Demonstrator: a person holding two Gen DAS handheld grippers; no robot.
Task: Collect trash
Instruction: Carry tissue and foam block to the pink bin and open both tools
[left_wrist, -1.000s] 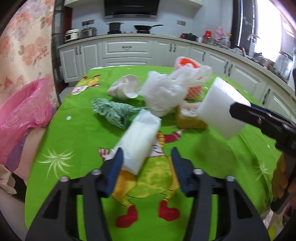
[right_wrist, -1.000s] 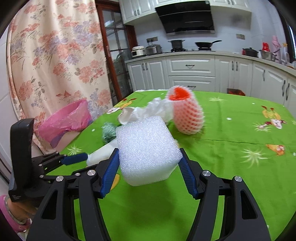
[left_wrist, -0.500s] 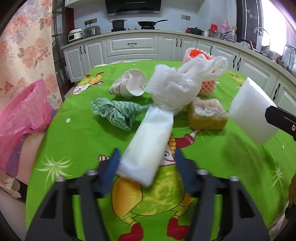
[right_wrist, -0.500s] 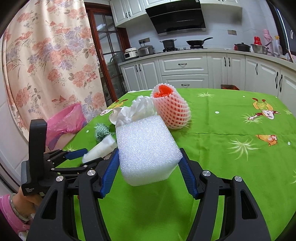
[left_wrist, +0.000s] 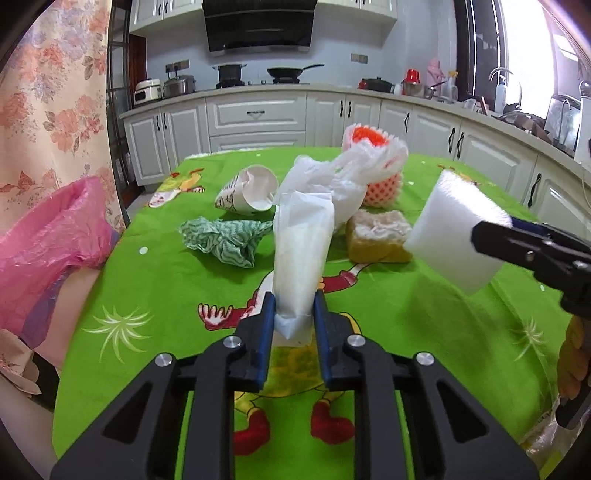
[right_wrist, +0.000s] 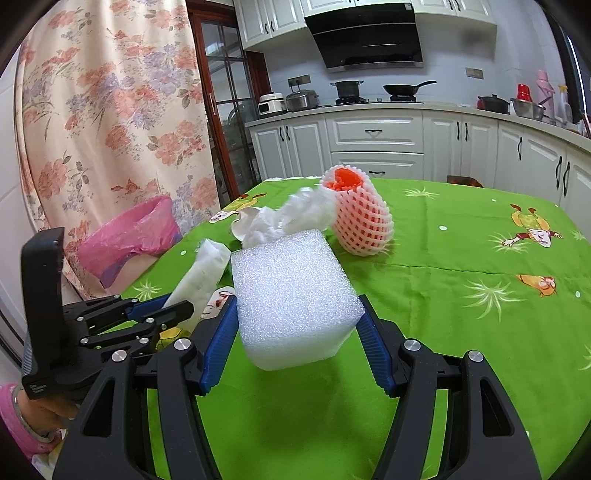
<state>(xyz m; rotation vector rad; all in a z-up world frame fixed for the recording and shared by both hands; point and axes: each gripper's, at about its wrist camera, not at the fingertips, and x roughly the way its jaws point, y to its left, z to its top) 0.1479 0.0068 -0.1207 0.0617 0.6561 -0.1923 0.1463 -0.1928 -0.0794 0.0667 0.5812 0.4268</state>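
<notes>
My left gripper (left_wrist: 295, 300) has its jaws closing tight on the lower end of a long white plastic packet (left_wrist: 303, 247), and the pads press it. The packet stands up from the green tablecloth (left_wrist: 155, 295). In the right wrist view the same packet (right_wrist: 205, 275) rises from the left gripper (right_wrist: 166, 312). A white foam block (right_wrist: 295, 295) is held above the table by my right gripper (right_wrist: 297, 302), which is shut on it. The block (left_wrist: 454, 229) also shows at the right of the left wrist view.
On the table lie a crushed paper cup (left_wrist: 251, 192), a green cloth (left_wrist: 225, 240), a white plastic bag (left_wrist: 332, 181), a yellow sponge (left_wrist: 380, 236) and an orange fruit net (right_wrist: 360, 218). A pink bin bag (left_wrist: 48, 251) hangs off the table's left edge. Kitchen cabinets stand behind.
My left jaws have closed onto the white packet, which was lying loose between them, and it now stands more upright. The right gripper keeps the foam block still.
</notes>
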